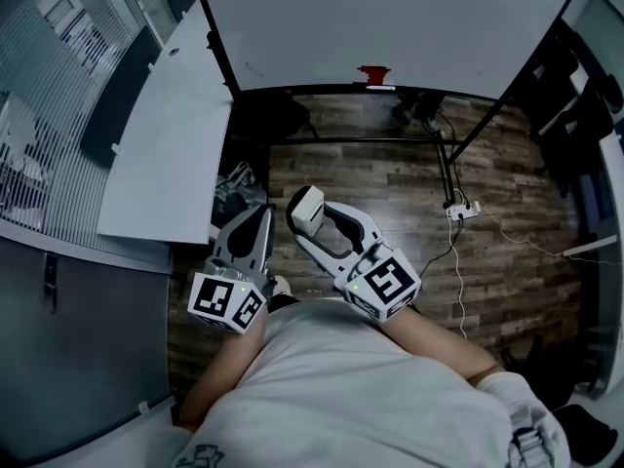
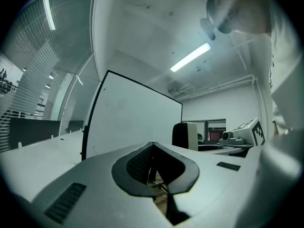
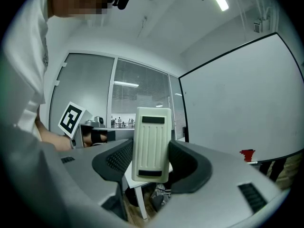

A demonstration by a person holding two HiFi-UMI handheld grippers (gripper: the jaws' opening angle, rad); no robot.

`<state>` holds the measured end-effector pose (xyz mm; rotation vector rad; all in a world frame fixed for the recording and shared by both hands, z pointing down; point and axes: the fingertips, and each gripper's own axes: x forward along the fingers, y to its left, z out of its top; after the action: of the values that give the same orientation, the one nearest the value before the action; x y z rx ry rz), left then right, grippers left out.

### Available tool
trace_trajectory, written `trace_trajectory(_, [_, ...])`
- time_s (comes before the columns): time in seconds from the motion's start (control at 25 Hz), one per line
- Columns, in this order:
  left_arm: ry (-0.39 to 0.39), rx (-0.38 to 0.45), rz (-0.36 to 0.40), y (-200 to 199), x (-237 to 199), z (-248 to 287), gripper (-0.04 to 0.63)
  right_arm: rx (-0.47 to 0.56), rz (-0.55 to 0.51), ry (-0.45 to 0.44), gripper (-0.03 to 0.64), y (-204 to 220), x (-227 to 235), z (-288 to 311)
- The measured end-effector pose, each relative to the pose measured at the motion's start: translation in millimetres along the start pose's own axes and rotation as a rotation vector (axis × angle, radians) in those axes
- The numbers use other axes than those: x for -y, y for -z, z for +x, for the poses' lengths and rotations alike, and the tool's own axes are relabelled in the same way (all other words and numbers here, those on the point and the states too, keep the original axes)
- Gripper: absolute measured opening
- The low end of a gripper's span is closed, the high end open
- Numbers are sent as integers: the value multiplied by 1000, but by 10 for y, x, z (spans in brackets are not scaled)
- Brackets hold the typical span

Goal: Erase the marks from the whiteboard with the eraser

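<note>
1. Whiteboard (image 1: pixel 390 18): large, pale, black-framed, on a black stand. Fills the top of the head view, upper part cut off by the frame edge. Also at right of the right gripper view (image 3: pixel 237 103) and centre of the left gripper view (image 2: pixel 133 113). Surface reads plain grey; marks too faint to make out.

2. Wooden floor (image 1: pixel 390 183): dark planks, centre of the head view.

3. White desk (image 1: pixel 166 135): upper left of the head view, far end cut off.

4. Right gripper (image 1: pixel 308 213) (image 3: pixel 152 152): centre of the head view, fingers pinching the eraser from both sides.

5. Left gripper (image 1: pixel 252 224) (image 2: pixel 153 148): just left of the right one, fingers pressed together at the tips, nothing between them.

6. Eraser (image 1: pixel 307 209) (image 3: pixel 152 141): cream block with rounded corners and a lengthwise-ribbed face, a dark bar near each end. Held upright, rising above the pads, lower edge hidden by them. Over the floor, below the whiteboard's bottom edge and well apart from it.

7. Power strip (image 1: pixel 461 209): white, on the floor at right, cable trailing.

8. Red thing (image 1: pixel 372 74) (image 3: pixel 247 155): on the whiteboard's bottom ledge; too small to identify.
</note>
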<state>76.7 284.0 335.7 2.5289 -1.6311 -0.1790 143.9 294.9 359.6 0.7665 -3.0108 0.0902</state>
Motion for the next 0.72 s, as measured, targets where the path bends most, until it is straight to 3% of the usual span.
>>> trace_trajectory(0.72, [96, 7, 20, -392, -1486, 345, 8, 32, 22, 76, 235, -212, 162, 1569])
